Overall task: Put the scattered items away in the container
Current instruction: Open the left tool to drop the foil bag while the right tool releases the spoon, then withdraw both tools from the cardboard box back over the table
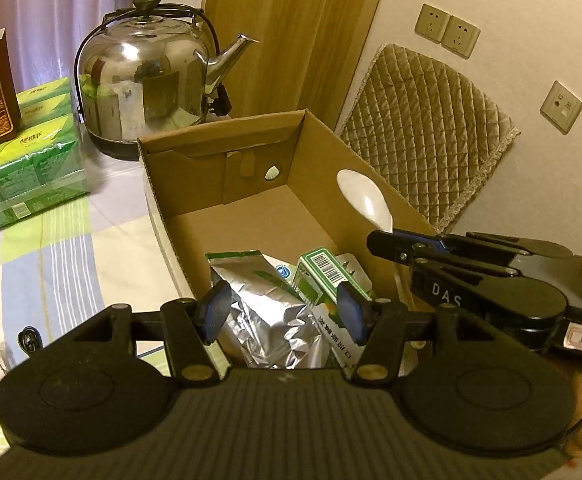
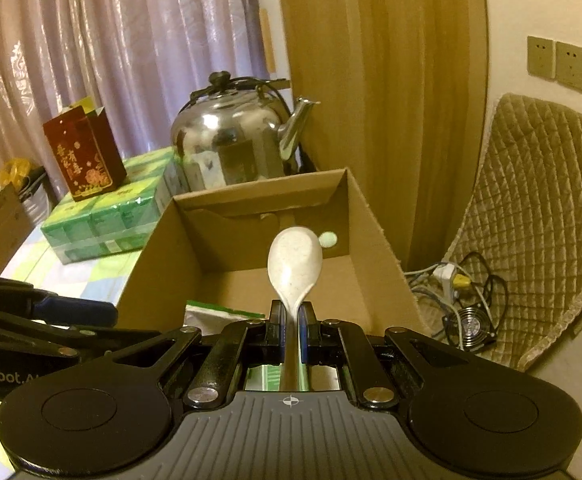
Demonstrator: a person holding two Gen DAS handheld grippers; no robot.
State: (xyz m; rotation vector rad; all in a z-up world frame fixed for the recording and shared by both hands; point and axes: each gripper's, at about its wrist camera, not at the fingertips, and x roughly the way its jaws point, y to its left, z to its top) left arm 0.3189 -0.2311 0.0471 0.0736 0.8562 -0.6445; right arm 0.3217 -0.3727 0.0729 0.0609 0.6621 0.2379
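An open cardboard box (image 1: 251,152) (image 2: 159,248) stands on the table. Inside its near end lie a crumpled silver foil pouch (image 1: 267,312), a green-and-white carton (image 1: 323,280) and a blister pack (image 1: 355,272). My left gripper (image 1: 283,308) hovers open just above these items with nothing between its fingers. My right gripper (image 2: 291,316) is shut on the handle of a white spoon (image 2: 294,260) (image 1: 365,196), holding it above the box with the bowl pointing forward. In the left wrist view the right gripper (image 1: 387,240) reaches in from the right over the box's right wall.
A steel kettle (image 1: 147,76) (image 2: 235,144) stands behind the box. Green tissue packs (image 1: 23,160) (image 2: 107,216) with a red gift bag (image 2: 85,156) on top sit to the left on a checked tablecloth (image 1: 71,264). A quilted cushion (image 1: 431,124), cables and a small fan (image 2: 471,324) lie right.
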